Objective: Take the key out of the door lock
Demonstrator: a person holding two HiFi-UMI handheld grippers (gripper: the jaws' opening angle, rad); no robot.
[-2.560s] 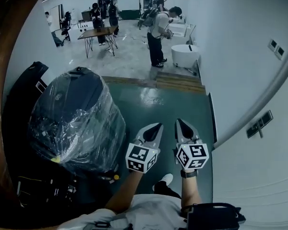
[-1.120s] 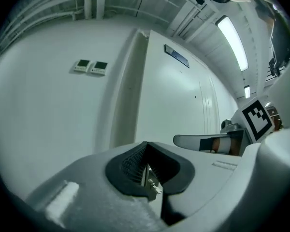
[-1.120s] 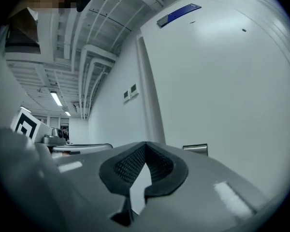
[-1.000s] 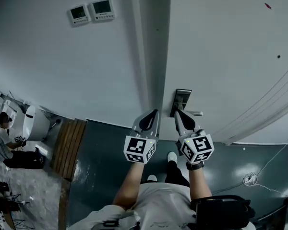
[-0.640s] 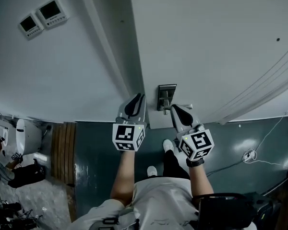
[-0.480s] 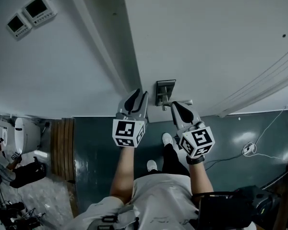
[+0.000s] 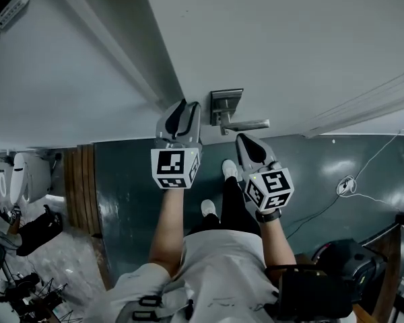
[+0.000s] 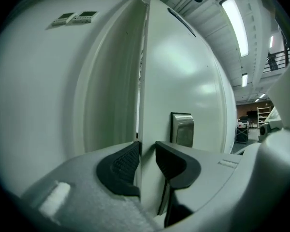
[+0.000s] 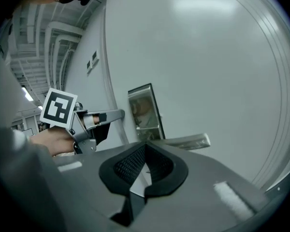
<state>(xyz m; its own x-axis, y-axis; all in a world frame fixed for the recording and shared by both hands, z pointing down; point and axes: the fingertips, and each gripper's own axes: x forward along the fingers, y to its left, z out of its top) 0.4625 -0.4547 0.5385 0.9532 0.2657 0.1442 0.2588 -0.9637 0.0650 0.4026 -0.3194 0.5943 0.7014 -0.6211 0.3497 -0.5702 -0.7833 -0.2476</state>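
The lock plate (image 7: pixel 226 103) on the white door (image 7: pixel 289 39) is the landmark. No key can be made out. It is probably in the plate near the lever handle (image 7: pixel 250 124), which runs rightward from the plate, and it would likely stick straight out of the door face toward the person. The left gripper (image 7: pixel 182 113) sits just left of the plate at the door's edge. Its jaws are opening and pinch nothing; only the door edge lines up beyond the gap. The right gripper (image 7: pixel 246 144) hangs below the lever, jaws pressed together and empty. The left looks nearer. Below the plate lies dark green floor (image 7: pixel 131 180), and left of it a pale wall (image 7: pixel 54 86).
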